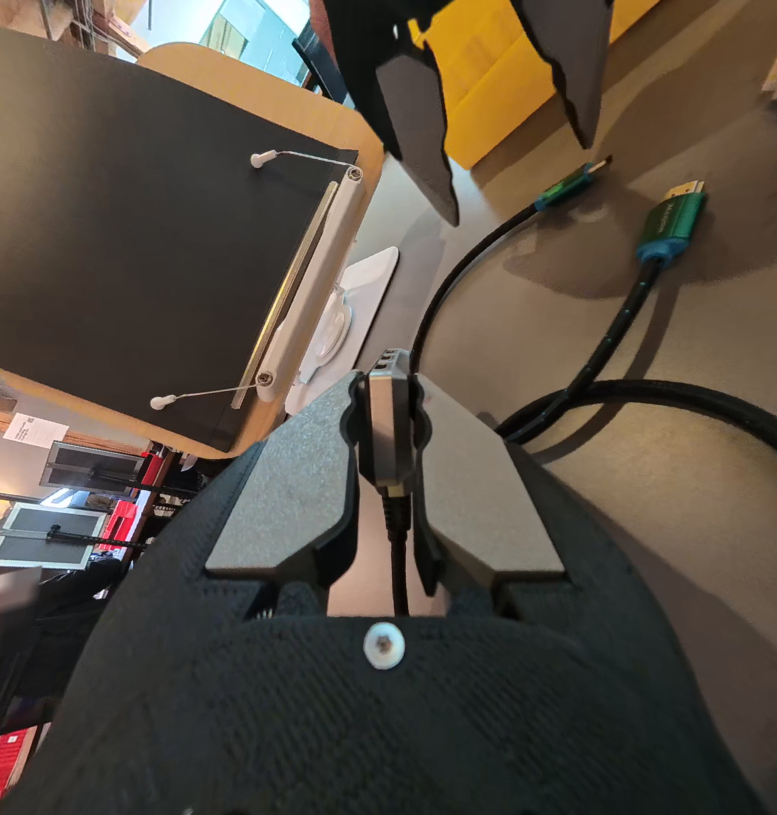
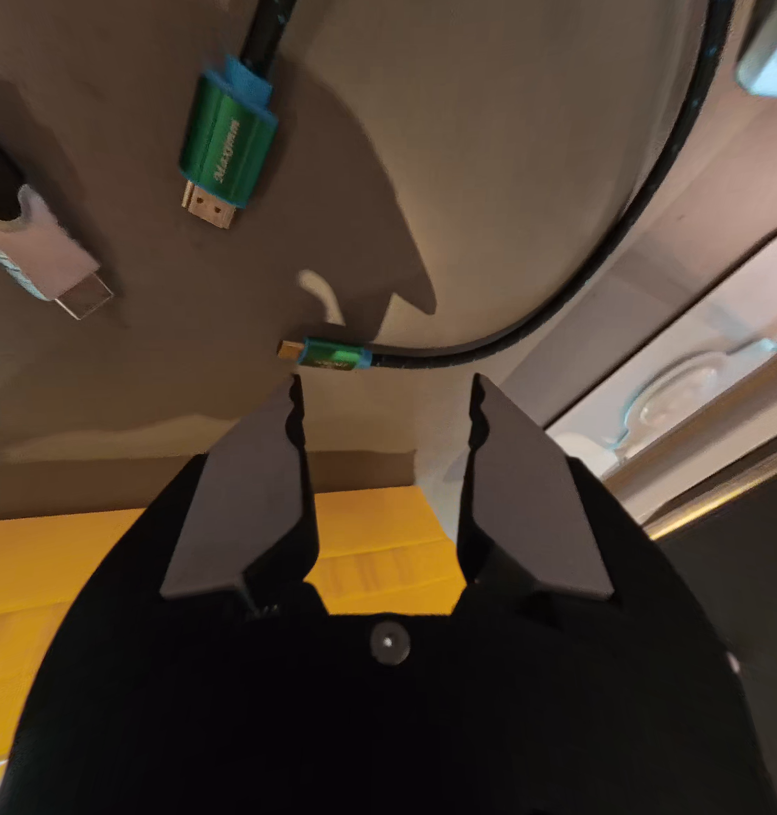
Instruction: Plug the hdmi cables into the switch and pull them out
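Left gripper (image 1: pixel 388 397) pinches the grey switch (image 1: pixel 388 423), ports facing away, its own cord running back between the fingers. Right gripper (image 2: pixel 384 388) spread wide, holding nothing, hovering just above the small green plug (image 2: pixel 333 355). Big green plug (image 2: pixel 228 145) lies loose on the table (image 2: pixel 488 176), apart from the switch.

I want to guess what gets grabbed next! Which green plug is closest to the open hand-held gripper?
The small green plug lying on its narrow edge, just beyond the right hand-held gripper. The bigger green plug lies flat, farther off.
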A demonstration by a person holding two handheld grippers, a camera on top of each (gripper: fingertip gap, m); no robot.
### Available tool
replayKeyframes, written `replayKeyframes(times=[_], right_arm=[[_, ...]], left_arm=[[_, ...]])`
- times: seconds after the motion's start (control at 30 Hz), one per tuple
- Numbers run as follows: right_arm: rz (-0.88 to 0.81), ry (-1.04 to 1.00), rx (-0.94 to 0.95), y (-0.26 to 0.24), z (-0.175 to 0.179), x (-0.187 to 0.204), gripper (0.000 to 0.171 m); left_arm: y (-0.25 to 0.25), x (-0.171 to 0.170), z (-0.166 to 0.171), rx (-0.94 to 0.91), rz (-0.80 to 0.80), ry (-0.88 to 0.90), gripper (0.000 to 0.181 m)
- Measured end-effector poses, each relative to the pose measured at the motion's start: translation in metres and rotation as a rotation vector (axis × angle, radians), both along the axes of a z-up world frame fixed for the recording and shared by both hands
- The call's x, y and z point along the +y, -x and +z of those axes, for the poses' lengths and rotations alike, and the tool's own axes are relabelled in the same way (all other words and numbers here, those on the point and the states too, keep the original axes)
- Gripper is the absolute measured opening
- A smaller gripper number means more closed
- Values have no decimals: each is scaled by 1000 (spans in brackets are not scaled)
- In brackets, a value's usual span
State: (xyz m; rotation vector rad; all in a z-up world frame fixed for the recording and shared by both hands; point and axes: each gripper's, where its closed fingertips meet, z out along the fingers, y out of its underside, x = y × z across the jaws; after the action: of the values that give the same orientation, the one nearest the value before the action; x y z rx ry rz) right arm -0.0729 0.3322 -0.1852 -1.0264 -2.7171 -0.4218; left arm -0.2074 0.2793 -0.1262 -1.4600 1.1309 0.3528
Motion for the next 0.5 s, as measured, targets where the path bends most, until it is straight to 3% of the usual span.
replayKeyframes(times=[0.23,0.5], right_arm=[[110,-26,-254,-15,-23,9,61],[-52,313,-294,-7,-23,-2,40]], left_arm=[[-3,0,-2,-18,-14,21,18],[-3,1,-4,-58,-32,60,18]])
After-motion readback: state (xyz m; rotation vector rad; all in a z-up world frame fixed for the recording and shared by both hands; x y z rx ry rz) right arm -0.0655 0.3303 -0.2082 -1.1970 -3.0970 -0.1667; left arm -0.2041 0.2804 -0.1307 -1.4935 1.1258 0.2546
